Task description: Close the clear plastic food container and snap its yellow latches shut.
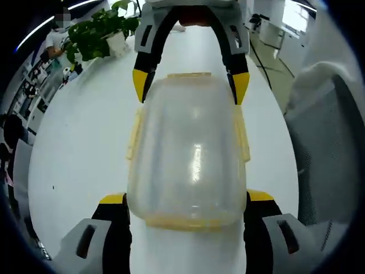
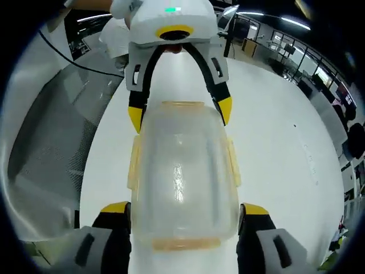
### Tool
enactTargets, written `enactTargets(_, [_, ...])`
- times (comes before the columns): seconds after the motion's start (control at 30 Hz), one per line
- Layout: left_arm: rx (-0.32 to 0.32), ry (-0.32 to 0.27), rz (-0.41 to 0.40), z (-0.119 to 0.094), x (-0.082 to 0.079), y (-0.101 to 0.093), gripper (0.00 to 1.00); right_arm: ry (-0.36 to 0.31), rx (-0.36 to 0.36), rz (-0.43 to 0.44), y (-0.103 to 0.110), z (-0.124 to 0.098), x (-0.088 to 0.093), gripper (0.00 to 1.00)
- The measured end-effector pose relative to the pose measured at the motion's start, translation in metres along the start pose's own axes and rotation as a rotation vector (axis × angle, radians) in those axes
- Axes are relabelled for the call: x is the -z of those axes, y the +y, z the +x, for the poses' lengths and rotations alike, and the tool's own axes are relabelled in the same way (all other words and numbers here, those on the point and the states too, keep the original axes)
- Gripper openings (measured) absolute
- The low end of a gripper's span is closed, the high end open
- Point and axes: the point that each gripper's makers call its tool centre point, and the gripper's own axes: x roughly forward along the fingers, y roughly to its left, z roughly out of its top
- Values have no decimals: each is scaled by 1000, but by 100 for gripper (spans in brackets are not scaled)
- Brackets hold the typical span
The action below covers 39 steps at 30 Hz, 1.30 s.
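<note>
In the left gripper view, going left to right, I see people at desks far off, a potted plant (image 1: 100, 31) at the worktop's (image 1: 80, 148) far left, then the container (image 1: 188, 154) lying long-ways down the middle, and a grey mesh chair (image 1: 333, 142) off the right edge. My left tongs (image 1: 187, 200) stand spread at the container's near end, one tip on either side of it, close to the walls; I cannot tell whether they touch. From the far end the right tongs (image 1: 191, 85) straddle it the same way, also spread.

In the right gripper view the chair (image 2: 51, 142) lies left, the container (image 2: 182, 177) in the middle between my right tongs (image 2: 185, 210), and bare worktop (image 2: 285, 142) runs right towards an office. The left tongs (image 2: 179, 114) bracket the far end.

The lid looks seated. The side latches (image 1: 135, 134) seem to stand out from the walls, so I judge them not yet snapped, though the clear plastic makes this hard to read.

I expect it to be light, thin-walled, slick and somewhat flexible, so it may skid on the smooth worktop. I would brace one end and press each latch at its free edge.

No label or writing is legible.
</note>
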Motion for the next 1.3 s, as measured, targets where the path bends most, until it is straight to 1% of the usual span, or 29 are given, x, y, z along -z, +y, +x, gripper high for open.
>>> enactTargets(0.17, [-2, -11, -2, -1, 1, 0, 79, -20, 5, 2, -1, 0, -1, 76])
enactTargets(0.3, [-4, -8, 2, -2, 3, 0, 79, -19, 14, 7, 0, 2, -5, 76])
enactTargets(0.53, [-2, 6, 13, -9, 15, 1, 79, -15, 15, 15, 1, 8, -18, 76])
enactTargets(0.67, [-5, 16, 11, -16, 30, -1, 79, -12, 14, 12, 3, 15, -30, 76])
enactTargets(0.83, [-13, 18, -1, -26, 52, -2, 79, 6, 16, 10, 5, 27, -51, 76])
enactTargets(1.0, [-12, 20, 1, -40, 77, -1, 79, 1, 17, 12, 7, 40, -77, 75])
enactTargets(1.03, [-11, 22, 2, -42, 81, -1, 79, 1, 17, 13, 7, 41, -80, 75])
enactTargets(1.13, [-12, 27, 2, -50, 99, 0, 79, 1, 17, 11, 9, 50, -97, 75])
enactTargets(1.3, [-17, 25, -3, -61, 122, 0, 79, 7, 17, 7, 9, 63, -119, 75])
